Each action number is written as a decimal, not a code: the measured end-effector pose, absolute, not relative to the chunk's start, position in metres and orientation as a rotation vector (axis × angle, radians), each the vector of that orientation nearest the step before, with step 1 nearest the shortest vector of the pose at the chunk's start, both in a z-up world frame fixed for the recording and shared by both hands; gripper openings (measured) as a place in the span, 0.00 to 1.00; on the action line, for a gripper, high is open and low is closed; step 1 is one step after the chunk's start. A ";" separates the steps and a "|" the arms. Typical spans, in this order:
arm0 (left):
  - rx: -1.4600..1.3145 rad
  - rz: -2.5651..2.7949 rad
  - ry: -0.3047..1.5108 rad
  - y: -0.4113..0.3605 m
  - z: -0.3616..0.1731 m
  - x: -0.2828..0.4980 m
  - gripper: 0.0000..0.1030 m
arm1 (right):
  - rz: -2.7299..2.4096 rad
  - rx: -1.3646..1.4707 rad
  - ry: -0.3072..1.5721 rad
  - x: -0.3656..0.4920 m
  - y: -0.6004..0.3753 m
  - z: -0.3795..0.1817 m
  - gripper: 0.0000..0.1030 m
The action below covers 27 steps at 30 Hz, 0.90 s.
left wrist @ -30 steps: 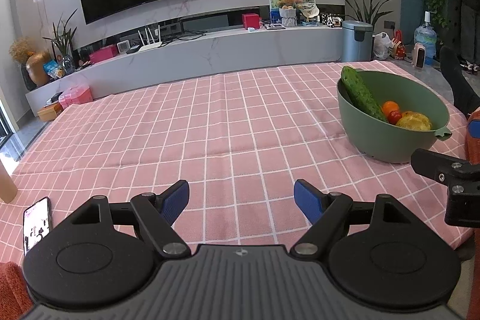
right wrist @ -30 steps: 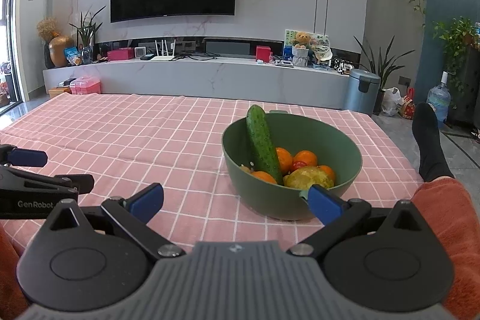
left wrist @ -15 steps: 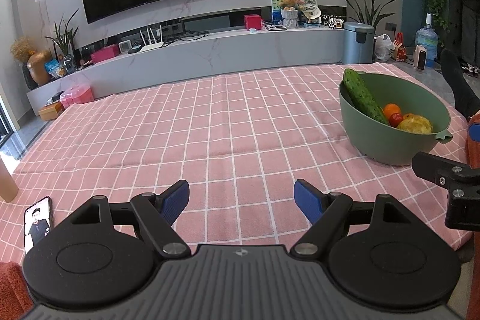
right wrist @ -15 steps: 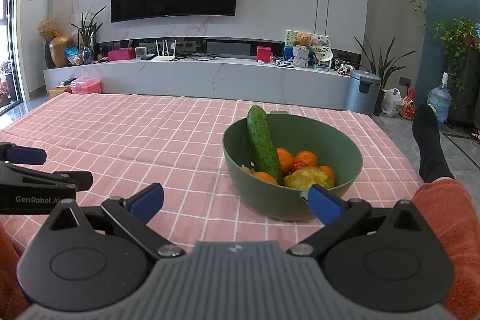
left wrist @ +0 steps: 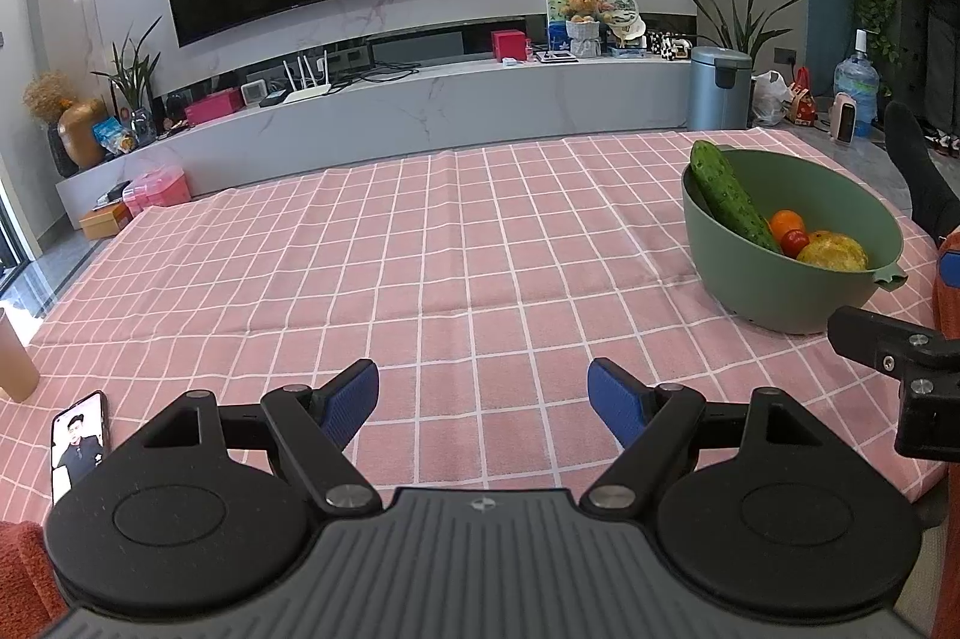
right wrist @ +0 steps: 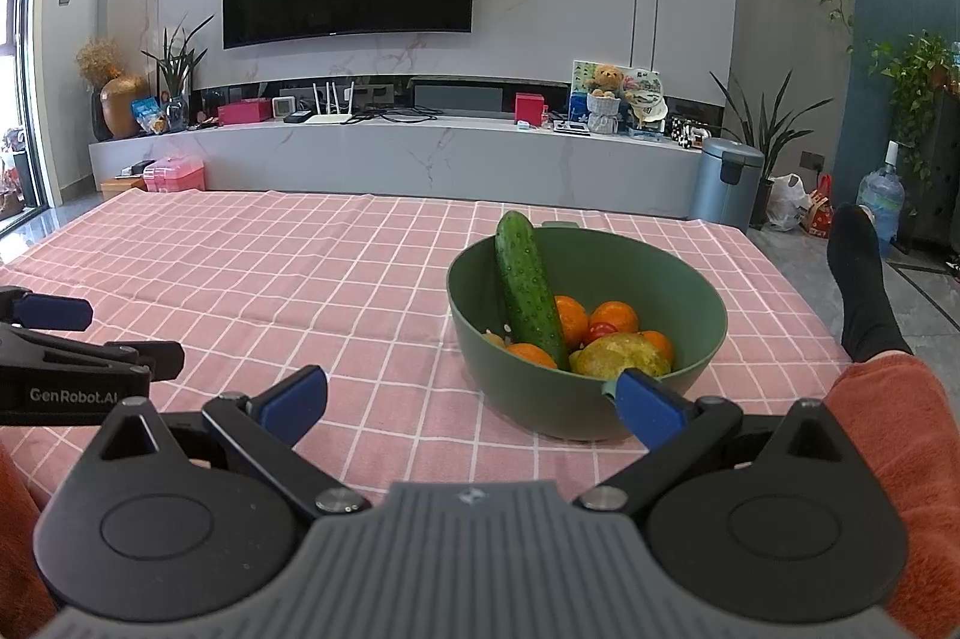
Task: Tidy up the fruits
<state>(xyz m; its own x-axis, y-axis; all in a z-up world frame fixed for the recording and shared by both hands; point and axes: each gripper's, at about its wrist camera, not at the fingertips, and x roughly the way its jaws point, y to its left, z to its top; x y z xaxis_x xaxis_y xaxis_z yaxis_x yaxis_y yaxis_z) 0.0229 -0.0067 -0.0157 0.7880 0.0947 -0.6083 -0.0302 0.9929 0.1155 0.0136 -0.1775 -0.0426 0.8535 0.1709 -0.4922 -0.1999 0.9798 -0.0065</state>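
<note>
The left gripper (left wrist: 483, 402) and right gripper (right wrist: 471, 399) are both hovering over the pink checked tablecloth (left wrist: 420, 249) with jaws spread apart, gripping nothing. The green bowl (right wrist: 585, 399) is sitting just ahead of the right gripper, holding a cucumber (right wrist: 528, 288), oranges (right wrist: 612, 318) and a yellow fruit (right wrist: 618, 357). Only the left view is showing a phone (left wrist: 78, 444) lying at the near left edge.

Green bowl (right wrist: 690, 315) on pink cloth: cucumber (right wrist: 528, 291) leaning on rim (tip protruding), oranges (right wrist: 613, 315), yellow fruit (right wrist: 618, 356).
</note>
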 end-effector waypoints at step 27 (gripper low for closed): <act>0.083 0.085 0.626 -0.002 -0.010 0.019 0.90 | 0.195 -0.050 0.515 0.013 -0.178 -0.043 0.95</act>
